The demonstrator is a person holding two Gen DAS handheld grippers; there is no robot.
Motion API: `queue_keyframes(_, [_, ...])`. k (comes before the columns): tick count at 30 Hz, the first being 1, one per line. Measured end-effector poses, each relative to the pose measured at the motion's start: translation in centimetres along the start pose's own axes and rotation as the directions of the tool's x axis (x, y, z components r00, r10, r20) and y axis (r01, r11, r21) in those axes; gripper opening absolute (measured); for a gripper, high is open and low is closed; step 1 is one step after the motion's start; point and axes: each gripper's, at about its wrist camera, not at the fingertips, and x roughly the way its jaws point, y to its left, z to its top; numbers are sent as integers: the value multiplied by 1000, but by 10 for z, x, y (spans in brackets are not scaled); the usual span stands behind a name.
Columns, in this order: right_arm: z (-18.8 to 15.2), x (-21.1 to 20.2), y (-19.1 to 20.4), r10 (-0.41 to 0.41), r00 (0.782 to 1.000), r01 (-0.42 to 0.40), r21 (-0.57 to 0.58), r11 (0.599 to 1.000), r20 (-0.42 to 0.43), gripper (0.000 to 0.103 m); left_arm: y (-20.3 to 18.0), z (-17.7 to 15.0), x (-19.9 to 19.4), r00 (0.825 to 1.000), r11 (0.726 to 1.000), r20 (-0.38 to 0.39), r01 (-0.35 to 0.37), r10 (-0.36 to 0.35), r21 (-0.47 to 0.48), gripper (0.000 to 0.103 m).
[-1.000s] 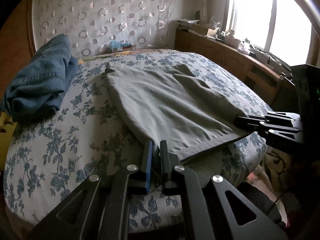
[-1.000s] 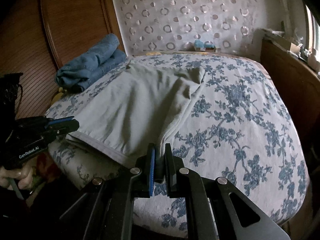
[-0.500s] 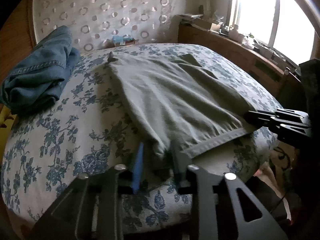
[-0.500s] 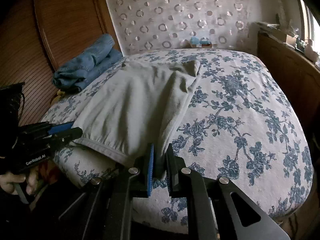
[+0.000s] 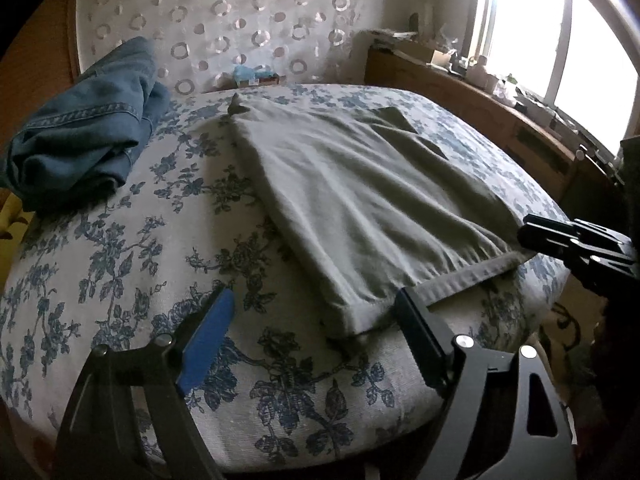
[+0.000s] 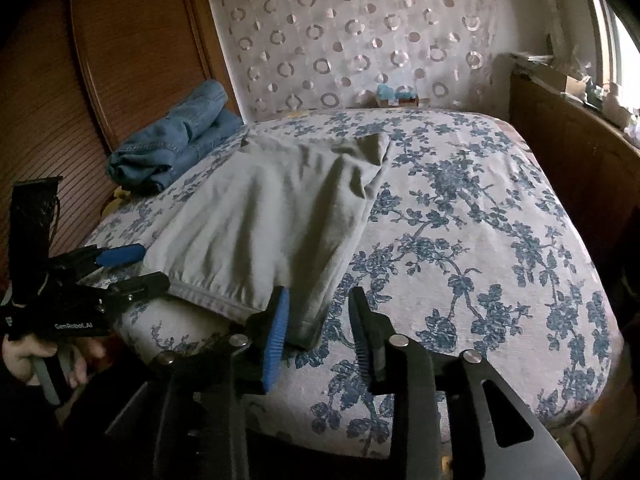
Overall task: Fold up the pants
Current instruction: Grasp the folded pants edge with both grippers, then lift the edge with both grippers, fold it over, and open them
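Observation:
Grey-green pants (image 5: 360, 196) lie folded flat on the flowered bed cover (image 5: 120, 248), their banded edge at the bed's near side. My left gripper (image 5: 314, 308) is opening, its jaws spread wide around the near left corner of that edge, pads off the cloth. My right gripper (image 6: 320, 308) is also opening, and the pants' (image 6: 264, 216) other near corner lies loose between its fingers. Each gripper shows in the other's view: the right gripper (image 5: 568, 240) at the far right, the left gripper (image 6: 120, 272) at the left with a hand (image 6: 24, 356) on its handle.
Folded blue jeans (image 5: 80, 128) sit at the bed's back left, against a brown wooden panel (image 6: 132, 52). A wooden ledge (image 5: 480, 100) with clutter runs under the window on the right. A small box (image 6: 396, 98) stands behind the bed. The bed's right half (image 6: 480, 220) bears only the cover.
Both grippers were shut on the pants' near edge. Now both have let go and spread their jaws, the left much wider, and the edge rests on the bed.

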Motion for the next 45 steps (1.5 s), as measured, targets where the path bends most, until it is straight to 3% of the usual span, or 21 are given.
queue_keyframes(8, [0,-2,3,-87,996,87,-4,996,21,37,2,-2,-2,1000,1000,3,8,-8,3,83])
queue_keyframes(13, [-3,-3,6,-42,999,42,-7,999,21,37,5,-4,-9,999,999,10,45,-45,-22,81])
queue_keyframes(22, [-4,8,10,-33,999,33,-30,999,-1,37,9,-1,-16,994,992,28,109,-107,-56,56])
queue_keyframes(30, [-2,18,12,-13,1000,13,-31,999,-17,24,-2,0,-6,996,996,9,87,-87,7,48])
queue_keyframes(34, [-1,21,14,1,1000,-2,-43,999,-20,13,-6,0,-5,992,992,6,123,-123,9,30])
queue_keyframes(38, [-3,20,13,14,1000,-14,-36,999,-5,11,-5,1,-9,992,992,8,127,-128,4,11])
queue_keyframes(45, [-4,2,11,57,997,-56,-24,998,44,10,-5,5,-27,989,989,42,145,-145,4,8])
